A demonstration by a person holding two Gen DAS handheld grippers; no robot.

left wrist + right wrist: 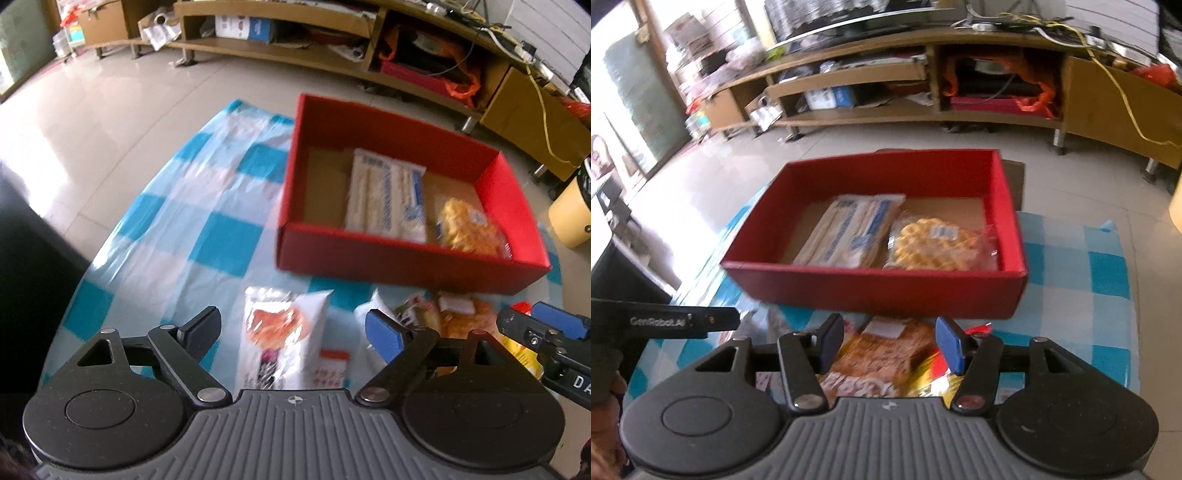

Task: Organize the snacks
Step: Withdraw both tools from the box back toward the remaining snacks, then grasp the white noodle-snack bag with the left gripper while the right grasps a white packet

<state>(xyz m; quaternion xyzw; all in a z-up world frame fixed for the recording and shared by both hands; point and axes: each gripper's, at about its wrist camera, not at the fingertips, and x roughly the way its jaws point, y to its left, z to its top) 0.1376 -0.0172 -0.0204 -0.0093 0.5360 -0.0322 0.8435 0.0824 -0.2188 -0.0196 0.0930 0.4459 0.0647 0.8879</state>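
Blue-and-white checked cloth point(207, 206) covers the low table, with a tiled floor and a long wooden TV cabinet point(960, 110) behind it. At the far side of the cloth sits the red box point(879, 284), already holding 2 snacks: a long white-and-blue packet point(849, 229) and, touching it on the right, a clear bag of waffles point(934, 240). Just in front of the box lie the snacks still loose: a white pouch with an orange picture point(280, 332), an orange-brown bread bag point(886, 354) and a yellow-red packet point(931, 380); blur may hide more. The left gripper point(291, 332) is spread wide and empty over the white pouch. The right gripper point(888, 343) is also spread apart and empty, above the orange-brown bag. By my reckoning, 2 items are packed and at least 3 remain.
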